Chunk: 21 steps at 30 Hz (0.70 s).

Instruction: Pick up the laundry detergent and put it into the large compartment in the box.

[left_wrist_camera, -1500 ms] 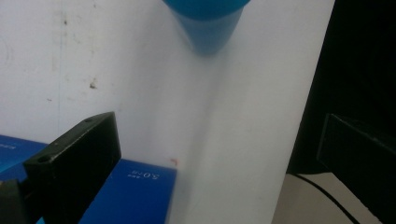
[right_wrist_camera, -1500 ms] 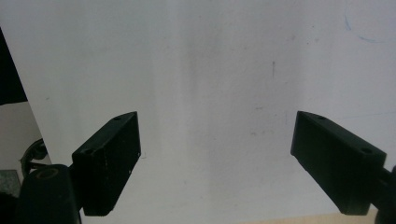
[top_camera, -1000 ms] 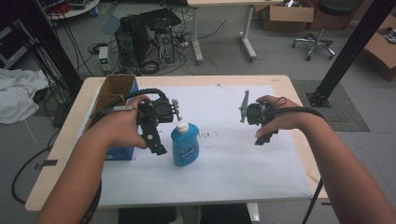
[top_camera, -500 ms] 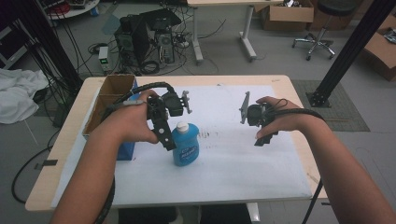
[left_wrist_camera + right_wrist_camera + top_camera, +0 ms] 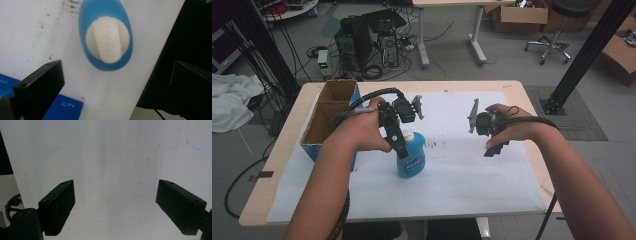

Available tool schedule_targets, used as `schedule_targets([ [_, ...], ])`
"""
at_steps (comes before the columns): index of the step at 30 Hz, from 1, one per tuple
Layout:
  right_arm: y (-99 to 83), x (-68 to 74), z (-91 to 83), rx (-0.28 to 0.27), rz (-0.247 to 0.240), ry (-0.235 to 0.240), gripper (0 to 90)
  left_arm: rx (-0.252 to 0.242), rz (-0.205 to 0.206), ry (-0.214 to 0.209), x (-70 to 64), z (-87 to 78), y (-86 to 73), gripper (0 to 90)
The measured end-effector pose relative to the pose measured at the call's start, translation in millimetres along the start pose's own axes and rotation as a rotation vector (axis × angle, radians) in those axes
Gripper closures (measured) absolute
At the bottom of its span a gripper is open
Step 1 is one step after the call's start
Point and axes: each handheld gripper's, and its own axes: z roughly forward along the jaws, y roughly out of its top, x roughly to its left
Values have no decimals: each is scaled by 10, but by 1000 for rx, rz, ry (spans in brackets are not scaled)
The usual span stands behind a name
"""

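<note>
Blue oval plastic bottle w/ white cap (image 5: 410, 156) is stood upright mid-surface, under left tool (image 5: 110, 82), jaws held wide. Right tool (image 5: 115, 207) is held wide, empty. Bottle judged light, smooth, slippery; best gripped across narrow body.

The bottle (image 5: 411, 159) you hovered over was bright blue with a white cap (image 5: 108, 41). Your grippers' jaws were black. White paper (image 5: 462, 175), speckled with faint marks, covered the pale wood desk (image 5: 532, 107). At the desk's left edge, the cardboard box (image 5: 328, 111) was brown inside, blue outside.
</note>
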Motion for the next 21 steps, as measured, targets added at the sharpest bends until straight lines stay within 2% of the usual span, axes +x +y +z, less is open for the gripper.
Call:
schedule_targets([
  [3, 11, -4, 2, -2, 0, 0, 161, 5, -30, 0, 17, 41, 35, 0],
  [8, 21, -4, 0, -3, -2, 0, 161, 13, -45, -9, 17, 110, 87, 0],
  [13, 14, -3, 4, -5, 1, 2, 161, 23, -68, -1, 16, 179, 154, 0],
  [21, -6, -4, 18, -3, 2, 5, 160, 29, -74, 0, 14, 275, 242, 0],
])
